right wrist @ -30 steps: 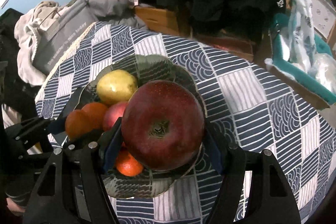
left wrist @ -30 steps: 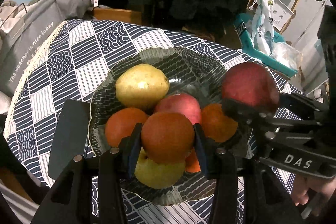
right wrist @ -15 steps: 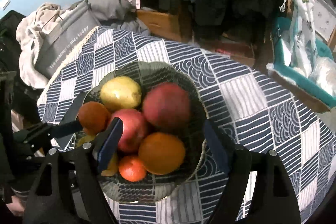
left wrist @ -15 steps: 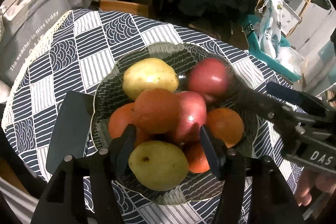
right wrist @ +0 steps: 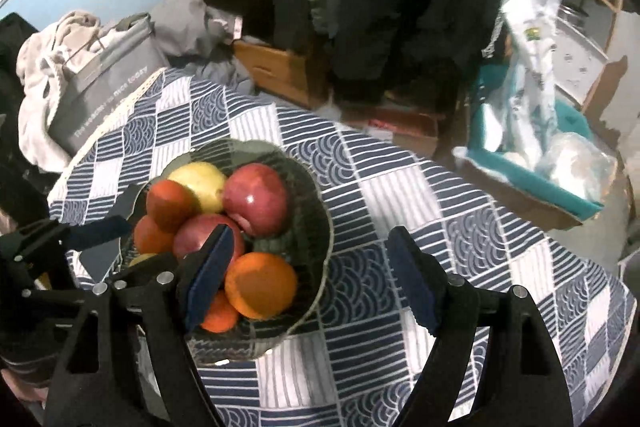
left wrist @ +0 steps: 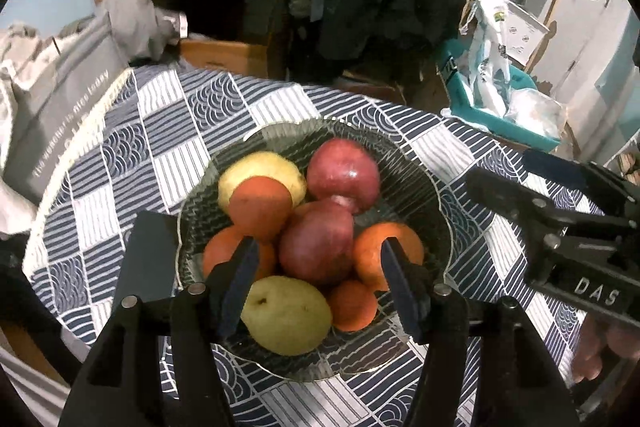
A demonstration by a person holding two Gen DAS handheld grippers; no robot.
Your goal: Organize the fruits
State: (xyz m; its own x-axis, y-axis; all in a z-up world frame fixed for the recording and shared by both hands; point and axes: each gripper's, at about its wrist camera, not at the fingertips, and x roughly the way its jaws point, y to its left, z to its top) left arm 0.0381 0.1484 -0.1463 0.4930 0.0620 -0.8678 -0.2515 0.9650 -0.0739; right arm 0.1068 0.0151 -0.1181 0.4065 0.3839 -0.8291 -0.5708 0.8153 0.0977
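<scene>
Tablecloth (left wrist: 192,131): bowl (left wrist: 420,187), eight fruits.

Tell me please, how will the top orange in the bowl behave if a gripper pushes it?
The top orange is round and perched on other fruit, so it would probably roll off. It leans on the yellow pear, which may stop it that way. Its skin looks firm, likely not fragile.

Piled fruits (left wrist: 316,247) in glass bowl (left wrist: 424,187)

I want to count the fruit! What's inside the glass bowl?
The glass bowl holds two red apples, two yellow pears and four oranges, heaped together. Anything under the heap is covered, so more fruit could hide there.
</scene>
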